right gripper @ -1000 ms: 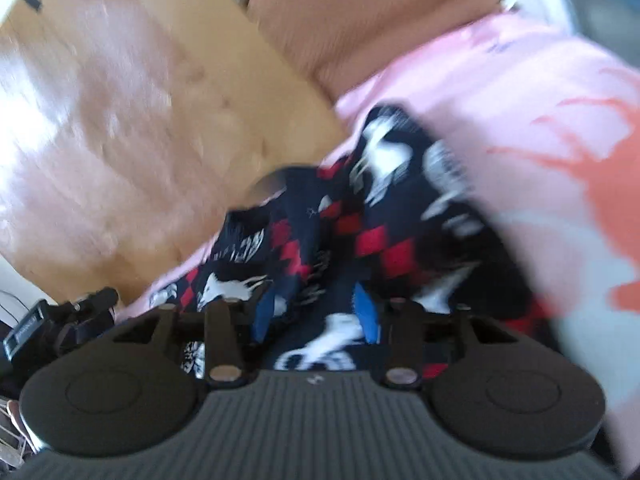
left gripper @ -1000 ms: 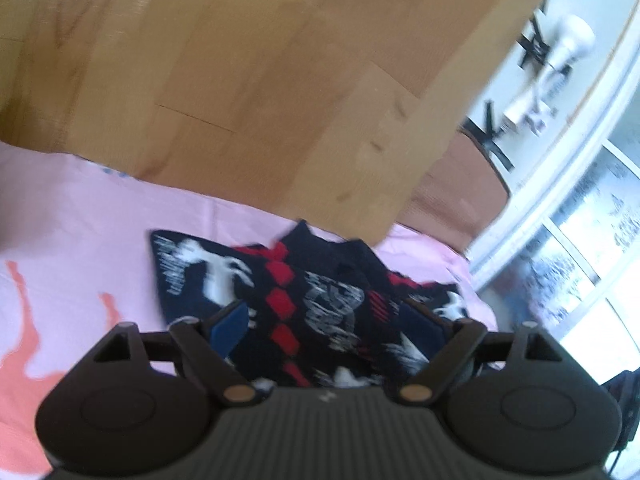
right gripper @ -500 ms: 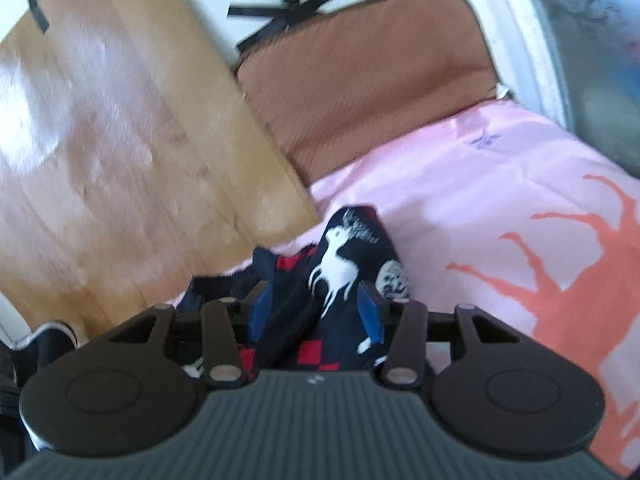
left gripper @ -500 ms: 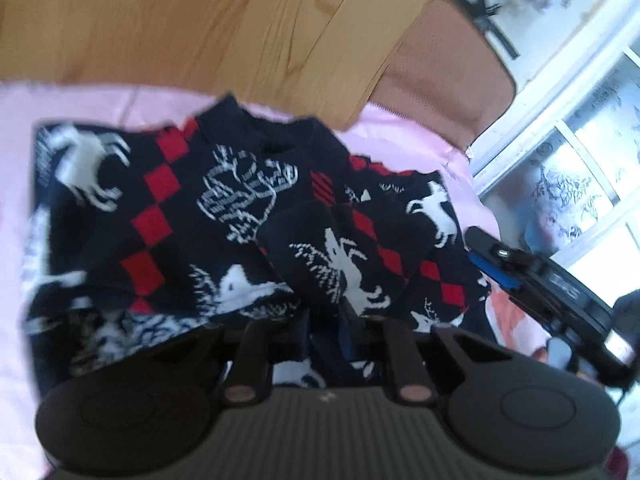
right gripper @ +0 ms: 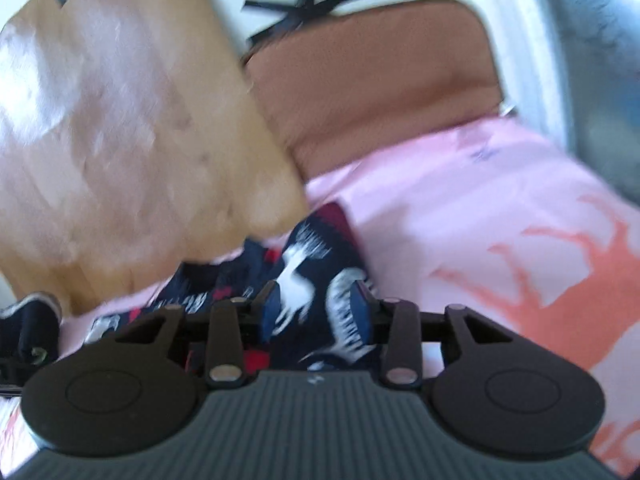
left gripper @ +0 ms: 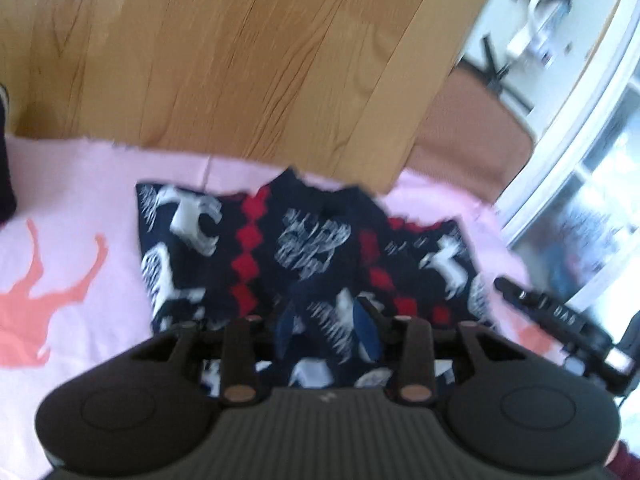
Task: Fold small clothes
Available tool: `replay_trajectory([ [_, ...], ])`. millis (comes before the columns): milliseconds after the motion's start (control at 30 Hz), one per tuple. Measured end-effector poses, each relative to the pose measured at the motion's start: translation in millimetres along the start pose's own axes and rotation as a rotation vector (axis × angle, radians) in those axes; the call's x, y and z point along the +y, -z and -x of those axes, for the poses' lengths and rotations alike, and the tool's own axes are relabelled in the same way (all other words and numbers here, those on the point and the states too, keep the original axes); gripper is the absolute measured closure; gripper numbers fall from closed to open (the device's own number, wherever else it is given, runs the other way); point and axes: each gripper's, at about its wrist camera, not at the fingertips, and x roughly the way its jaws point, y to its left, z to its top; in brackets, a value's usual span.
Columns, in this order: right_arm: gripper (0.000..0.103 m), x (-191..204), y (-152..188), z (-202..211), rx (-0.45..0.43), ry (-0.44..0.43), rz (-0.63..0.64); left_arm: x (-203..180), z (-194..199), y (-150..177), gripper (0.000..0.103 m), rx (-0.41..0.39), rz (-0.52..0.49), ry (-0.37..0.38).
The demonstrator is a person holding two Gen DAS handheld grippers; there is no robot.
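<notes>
1. One small dark sweater (left gripper: 304, 248), navy with white animal figures and red diamonds, lies on a pink bedsheet (left gripper: 80, 208) printed with coral deer shapes. It sits near the sheet's far edge, just before a wooden board (left gripper: 248, 56) that stands behind the bed.

2. The step in hand looks like folding the sides or sleeves in toward the middle, with both grippers working at the near part of the sweater.

3. The left gripper (left gripper: 326, 326) has a fold of the knit between its blue pads. Its jaws have just been opening again after a tight close, and they now stand a little apart; whether the pads press the cloth cannot be told through the blur.

4. The right gripper (right gripper: 316, 308) has a bunched part of the sweater (right gripper: 312, 280) standing up between its pads. Its jaws have just been closing, and the pads appear to press the cloth on both sides, so it reads as clamped on the sweater.

5. The next move probably calls for laying the held cloth flat across the body, then letting go without dragging the layer beneath.

6. Count: one sweater, one bedsheet, two grippers, one wooden board and one brown cushion (right gripper: 372, 92) beside it.
</notes>
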Motion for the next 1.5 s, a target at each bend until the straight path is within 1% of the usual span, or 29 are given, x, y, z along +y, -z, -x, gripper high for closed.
replay_trajectory([
  [33, 0.06, -5, -4, 3, 0.002, -0.006, -0.017, -2, 1, -2, 0.071, -0.006, -0.009, 0.024],
  [100, 0.06, -10, -9, 4, 0.015, -0.017, -0.024, -11, -6, -4, 0.071, 0.004, -0.042, 0.034],
  [167, 0.06, -13, -7, 0, 0.048, -0.002, -0.004, -17, -23, -1, 0.078, 0.035, -0.072, 0.028],
  [200, 0.061, -15, -3, -7, 0.089, 0.02, 0.008, -18, -33, 3, 0.08, 0.061, -0.075, 0.017],
  [233, 0.064, -19, 5, -17, 0.153, 0.049, 0.027, -16, -46, 7, 0.083, 0.094, -0.069, -0.003],
  [267, 0.066, -23, 12, -19, 0.128, 0.042, 0.047, -12, -58, 11, 0.089, 0.123, -0.064, -0.029],
  [300, 0.067, -28, 10, -18, 0.128, 0.035, 0.01, -9, -61, 15, 0.092, 0.103, -0.068, -0.035],
  [333, 0.067, -32, 9, -19, 0.128, 0.028, -0.018, -8, -60, 17, 0.092, 0.093, -0.077, -0.029],
  [400, 0.068, -34, 11, -18, 0.118, 0.022, -0.039, -4, -57, 16, 0.092, 0.104, -0.06, -0.023],
  [500, 0.068, -33, 14, -18, 0.114, 0.023, -0.038, -4, -52, 13, 0.092, 0.118, -0.047, -0.033],
  [533, 0.068, -33, 14, -18, 0.113, 0.023, -0.04, -5, -48, 13, 0.091, 0.118, -0.046, -0.032],
  [567, 0.068, -34, 13, -18, 0.111, 0.025, -0.043, -4, -42, 13, 0.081, 0.11, -0.046, -0.031],
  [600, 0.067, -34, 13, -17, 0.107, 0.026, -0.047, -3, -31, 13, 0.073, 0.096, -0.047, -0.039],
  [633, 0.064, -36, 14, -13, 0.095, 0.031, -0.055, -1, -21, 15, 0.062, 0.07, -0.049, -0.055],
  [700, 0.063, -36, 14, -1, 0.059, 0.035, -0.063, 5, 2, 19, 0.061, 0.029, -0.061, -0.069],
  [800, 0.061, -32, 15, 22, 0.017, -0.029, -0.024, 23, 35, 27, 0.061, -0.003, -0.038, -0.064],
  [833, 0.06, -27, 16, 25, 0.025, -0.038, 0.011, 28, 42, 28, 0.061, -0.009, -0.022, -0.064],
  [900, 0.06, -14, 20, 18, 0.074, -0.012, 0.117, 38, 54, 31, 0.061, -0.02, 0.021, -0.064],
  [933, 0.065, -8, 24, 12, 0.106, 0.014, 0.174, 41, 58, 33, 0.061, -0.023, 0.039, -0.063],
  [967, 0.079, -5, 27, 5, 0.143, 0.027, 0.198, 44, 63, 35, 0.061, -0.028, 0.054, -0.065],
  [1000, 0.089, -7, 29, 3, 0.162, 0.032, 0.197, 46, 67, 38, 0.061, -0.035, 0.064, -0.066],
  [1033, 0.092, -10, 26, 6, 0.136, 0.047, 0.182, 47, 72, 42, 0.061, -0.041, 0.07, -0.066],
  [1100, 0.092, -17, 25, 10, 0.113, 0.066, 0.135, 50, 80, 51, 0.061, -0.043, 0.068, -0.069],
  [1167, 0.092, -26, 28, 8, 0.13, 0.072, 0.079, 52, 83, 59, 0.061, -0.03, 0.061, -0.089],
  [1267, 0.089, -21, 29, 9, 0.138, 0.099, 0.094, 56, 89, 72, 0.061, 0.001, 0.068, -0.105],
  [1333, 0.076, -11, 31, 21, 0.138, 0.102, 0.108, 57, 98, 83, 0.06, 0.011, 0.054, -0.097],
  [1367, 0.074, -8, 33, 31, 0.128, 0.079, 0.102, 56, 105, 90, 0.055, 0.015, 0.038, -0.094],
  [1400, 0.07, -8, 34, 42, 0.118, 0.049, 0.096, 55, 111, 97, 0.053, 0.018, 0.024, -0.094],
  [1500, 0.069, -15, 40, 78, 0.12, -0.021, 0.079, 52, 130, 122, 0.05, 0.049, -0.018, -0.091],
])
